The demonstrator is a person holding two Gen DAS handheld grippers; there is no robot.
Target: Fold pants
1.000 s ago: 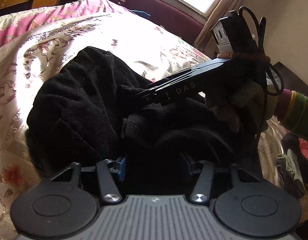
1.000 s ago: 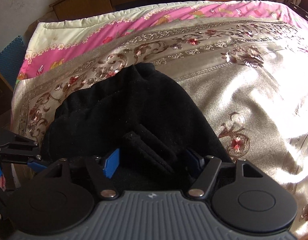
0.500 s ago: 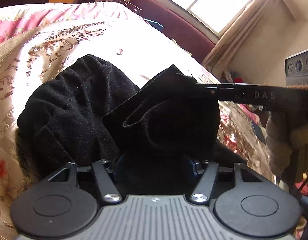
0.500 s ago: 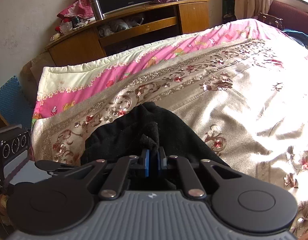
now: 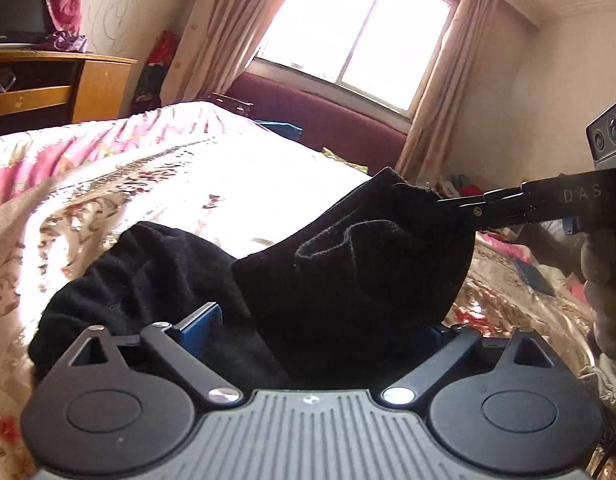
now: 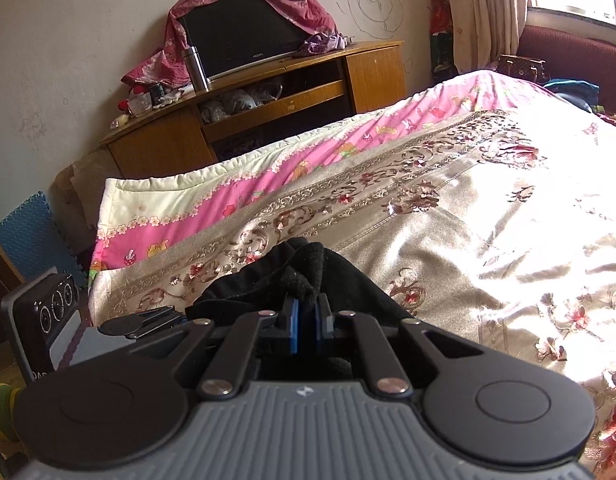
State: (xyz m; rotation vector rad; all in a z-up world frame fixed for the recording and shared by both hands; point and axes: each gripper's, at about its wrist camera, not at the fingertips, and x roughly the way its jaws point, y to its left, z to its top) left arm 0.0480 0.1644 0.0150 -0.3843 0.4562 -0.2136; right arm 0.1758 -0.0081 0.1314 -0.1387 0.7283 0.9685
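Lifting is the step judged to be in hand: a corner of the black fleece pants (image 5: 348, 280) is held up off the gold floral satin bedspread (image 5: 108, 184) while the rest lies heaped on it. At about seven o'clock in the left wrist view, the left gripper (image 5: 320, 328) is seen with its blue-padded fingers (image 5: 200, 322) spread wide apart, the black cloth lying loosely between them and not clamped. Toward three o'clock in that view, the right gripper (image 5: 452, 202) is seen side-on with its fingers pinched together on the raised corner, a rolled cuff or hem opening showing just below. In the right wrist view the same right gripper (image 6: 306, 322) has its blue fingers (image 6: 294, 328) closed on a bunched tuft of fleece at six o'clock.

To do the step well, the left fingers should be closed on a matching edge, so that the cloth can be drawn taut between both grips before it is laid flat; a lift from one corner alone would likely leave the pile twisted. The pinched tuft looks small, so a slip is possible under pull.

The pants appear thick, matte and fuzzy, crumpled with no clear leg or waistband to be told apart.
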